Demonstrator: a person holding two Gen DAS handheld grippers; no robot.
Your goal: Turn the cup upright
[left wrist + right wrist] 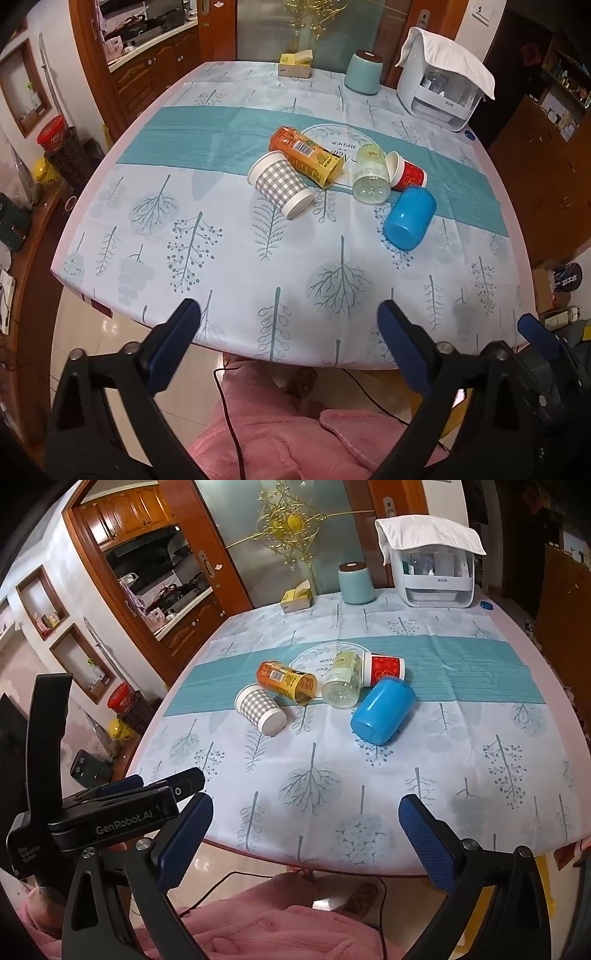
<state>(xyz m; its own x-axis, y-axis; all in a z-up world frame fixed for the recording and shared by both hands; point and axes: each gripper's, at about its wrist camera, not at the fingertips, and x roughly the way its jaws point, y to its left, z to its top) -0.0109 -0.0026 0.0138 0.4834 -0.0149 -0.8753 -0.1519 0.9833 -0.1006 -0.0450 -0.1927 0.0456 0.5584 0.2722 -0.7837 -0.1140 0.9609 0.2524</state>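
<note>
Several cups lie on their sides in the middle of the table: a grey checked paper cup [281,186] [260,709], an orange cup [306,156] [287,681], a clear pale-green cup [370,174] [343,685], a red paper cup [406,173] [384,669] and a blue plastic cup [409,218] [382,715]. My left gripper [289,314] is open and empty over the near table edge. My right gripper [306,806] is open and empty over the near edge too. Both are well short of the cups.
The table [229,269] has a tree-print cloth. At the back stand a tissue box [295,64], a teal canister [364,72] and a white appliance under a towel [441,81]. The left gripper's body [110,812] shows at the left of the right wrist view.
</note>
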